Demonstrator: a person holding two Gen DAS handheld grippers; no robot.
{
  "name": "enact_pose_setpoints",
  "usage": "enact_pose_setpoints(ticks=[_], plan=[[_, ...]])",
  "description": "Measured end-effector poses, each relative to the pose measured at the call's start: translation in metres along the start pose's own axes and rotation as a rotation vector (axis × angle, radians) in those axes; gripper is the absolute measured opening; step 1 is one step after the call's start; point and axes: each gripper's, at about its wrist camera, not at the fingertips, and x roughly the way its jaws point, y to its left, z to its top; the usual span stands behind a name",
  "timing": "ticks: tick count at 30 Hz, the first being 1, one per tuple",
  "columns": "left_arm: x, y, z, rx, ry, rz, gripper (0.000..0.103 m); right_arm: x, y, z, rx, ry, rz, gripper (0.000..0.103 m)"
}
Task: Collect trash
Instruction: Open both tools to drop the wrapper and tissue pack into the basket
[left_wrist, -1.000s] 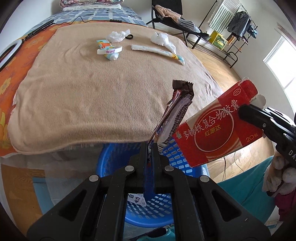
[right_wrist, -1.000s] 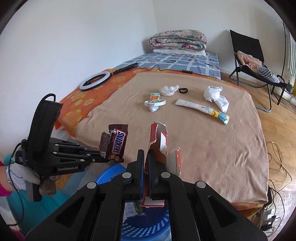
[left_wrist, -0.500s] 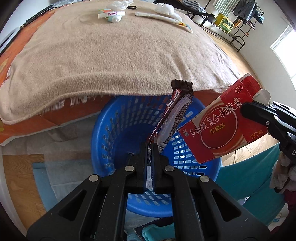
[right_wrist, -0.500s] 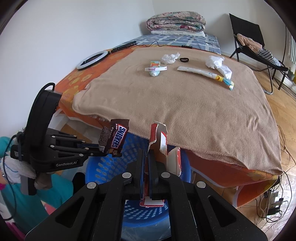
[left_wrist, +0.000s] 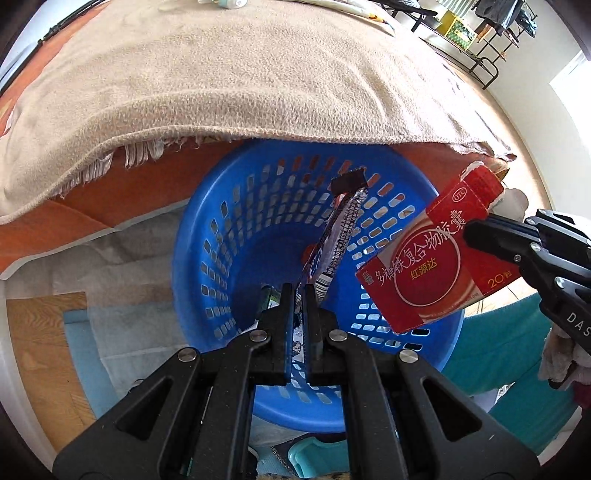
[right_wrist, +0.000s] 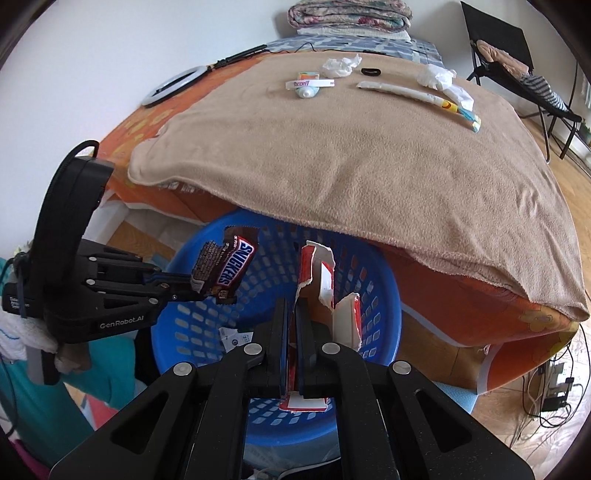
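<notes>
My left gripper (left_wrist: 300, 291) is shut on a brown Snickers wrapper (left_wrist: 338, 236) and holds it over the blue basket (left_wrist: 207, 266). The wrapper also shows in the right wrist view (right_wrist: 229, 271). My right gripper (right_wrist: 291, 306) is shut on a torn red medicine box (right_wrist: 321, 288) above the same basket (right_wrist: 380, 295). The box shows in the left wrist view (left_wrist: 428, 254) with the right gripper (left_wrist: 476, 234) on its upper right end. A few scraps lie in the basket.
The basket stands on the floor against the bed's edge, under the tan blanket (right_wrist: 369, 140). On the blanket's far side lie crumpled tissues (right_wrist: 340, 66), a tube (right_wrist: 310, 86), a long wrapper (right_wrist: 417, 94) and a black ring (right_wrist: 370, 71). A chair (right_wrist: 517, 70) stands at right.
Both grippers have come down and forward from blanket height, still holding the wrapper and the box. The basket now fills the view beneath them.
</notes>
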Motion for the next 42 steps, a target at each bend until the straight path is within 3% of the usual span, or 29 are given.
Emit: enact_pose_setpoints(ticks=[6, 9, 10, 11, 12, 14, 22, 24, 25, 28, 32, 35, 42], plan=[[0.000, -0.001, 0.001, -0.013, 0.004, 0.017, 0.002, 0.010, -0.005, -0.003, 0.028, 0.042, 0.006, 0.004], [-0.001, 0.001, 0.002, -0.018, 0.004, 0.021, 0.015, 0.013, -0.009, -0.004, 0.050, 0.058, 0.009, 0.008], [-0.002, 0.000, 0.002, -0.017, -0.001, 0.024, 0.025, 0.014, -0.009, -0.004, 0.056, 0.061, 0.006, 0.013], [-0.002, 0.000, 0.002, -0.016, -0.007, 0.027, 0.030, 0.014, -0.010, -0.003, 0.058, 0.061, 0.002, 0.024], [-0.003, 0.000, 0.002, -0.014, -0.012, 0.028, 0.031, 0.013, -0.010, -0.003, 0.060, 0.056, -0.003, 0.040], [-0.004, -0.001, 0.002, -0.011, -0.017, 0.027, 0.031, 0.010, -0.010, -0.002, 0.061, 0.041, -0.010, 0.052], [-0.008, 0.000, 0.006, -0.018, -0.029, 0.033, 0.031, 0.011, -0.011, 0.002, 0.068, 0.046, -0.032, 0.054], [-0.009, 0.000, 0.007, -0.020, -0.030, 0.031, 0.031, 0.010, -0.012, 0.002, 0.072, 0.043, -0.040, 0.061], [-0.009, 0.000, 0.008, -0.021, -0.033, 0.032, 0.033, 0.009, -0.012, 0.002, 0.075, 0.039, -0.041, 0.063], [-0.012, 0.000, 0.010, -0.025, -0.049, 0.034, 0.050, 0.006, -0.013, 0.004, 0.078, 0.026, -0.046, 0.063], [-0.016, 0.000, 0.014, -0.032, -0.057, 0.028, 0.051, 0.004, -0.015, 0.006, 0.091, 0.016, -0.046, 0.064], [-0.019, 0.000, 0.020, -0.047, -0.062, 0.018, 0.058, 0.002, -0.018, 0.010, 0.101, 0.010, -0.046, 0.064], [-0.033, -0.003, 0.039, -0.054, -0.095, -0.001, 0.058, -0.005, -0.023, 0.021, 0.121, -0.017, -0.041, 0.065]])
